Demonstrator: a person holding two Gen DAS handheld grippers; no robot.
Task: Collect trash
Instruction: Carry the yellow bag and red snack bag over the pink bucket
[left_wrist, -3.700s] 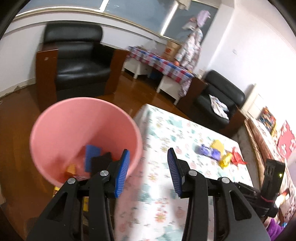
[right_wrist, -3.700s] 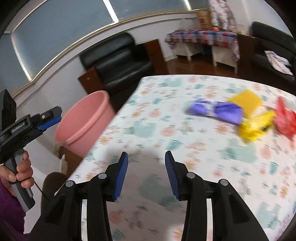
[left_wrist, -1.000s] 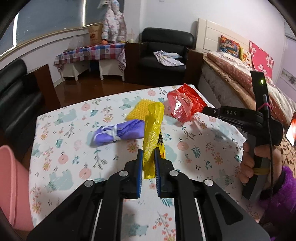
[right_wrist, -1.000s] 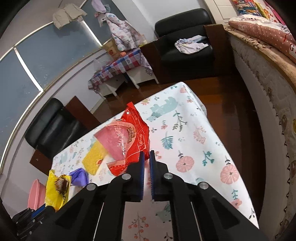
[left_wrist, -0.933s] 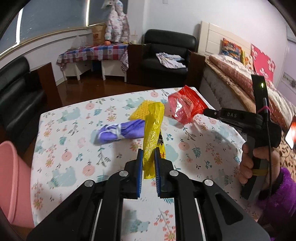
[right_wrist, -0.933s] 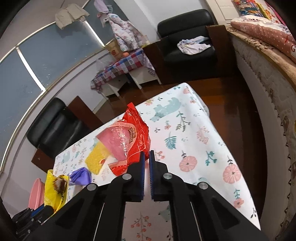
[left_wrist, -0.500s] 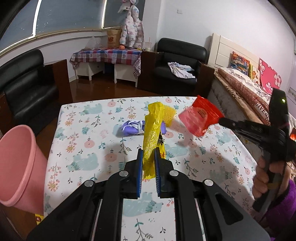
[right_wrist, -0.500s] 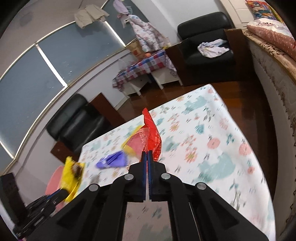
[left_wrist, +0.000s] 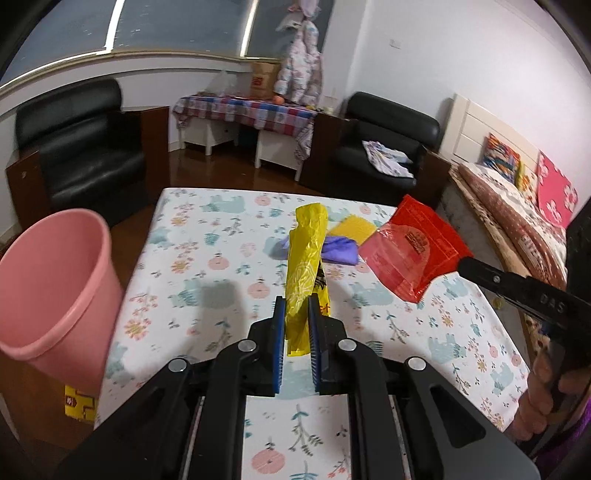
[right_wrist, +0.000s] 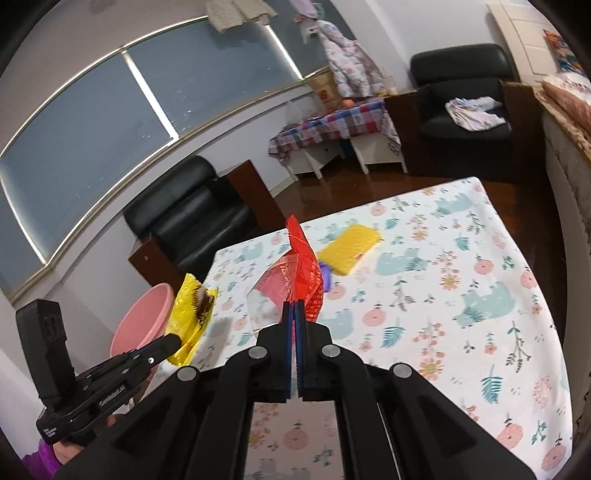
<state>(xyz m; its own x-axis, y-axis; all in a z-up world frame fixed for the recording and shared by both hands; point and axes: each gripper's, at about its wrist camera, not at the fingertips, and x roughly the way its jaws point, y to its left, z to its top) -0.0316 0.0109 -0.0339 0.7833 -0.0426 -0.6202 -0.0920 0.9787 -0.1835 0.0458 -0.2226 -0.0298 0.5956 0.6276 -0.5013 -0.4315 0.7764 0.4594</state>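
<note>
Only left wrist view shows purple bag; left gripper grasps yellow wrapper, right gripper red packet.

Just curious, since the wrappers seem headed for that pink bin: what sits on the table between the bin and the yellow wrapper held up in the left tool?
Only bare flowered tablecloth lies between the pink bin and the yellow wrapper; the left wrist view shows it.

Floral-clothed table bearing a yellow sponge beside a purple wrapper
</note>
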